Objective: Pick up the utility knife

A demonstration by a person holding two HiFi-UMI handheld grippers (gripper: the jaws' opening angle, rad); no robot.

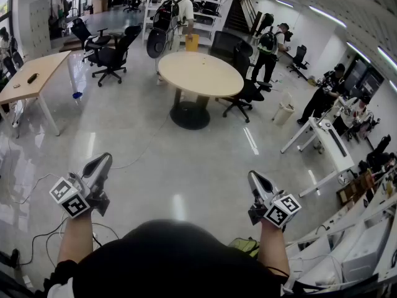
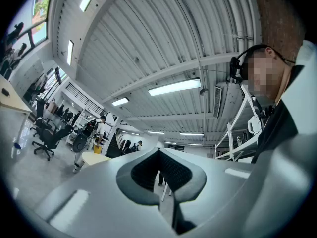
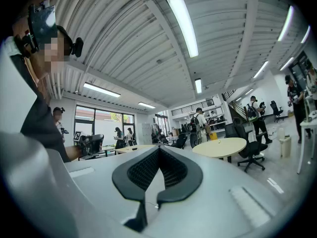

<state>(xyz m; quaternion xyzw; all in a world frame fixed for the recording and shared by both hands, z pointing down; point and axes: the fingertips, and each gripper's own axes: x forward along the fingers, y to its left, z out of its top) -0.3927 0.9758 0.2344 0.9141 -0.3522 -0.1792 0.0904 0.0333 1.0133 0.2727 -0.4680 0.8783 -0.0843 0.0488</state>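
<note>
No utility knife shows in any view. In the head view, my left gripper (image 1: 103, 160) is held out at the lower left above the shiny floor, its grey jaws together and empty. At the lower right my right gripper (image 1: 254, 176) stands the same way, jaws together, holding nothing. The left gripper view looks along its closed jaws, the left gripper (image 2: 159, 150) tilted up toward the ceiling. The right gripper view shows the right gripper (image 3: 159, 148) level, tips touching, pointed across the room.
A round beige table (image 1: 200, 73) stands ahead at mid-room with black office chairs (image 1: 111, 58) around it. A wooden desk (image 1: 37, 73) at the left carries a small dark object (image 1: 32, 77). White desks (image 1: 329, 143) line the right. Cables (image 1: 37, 185) lie on the floor. Several people stand far off.
</note>
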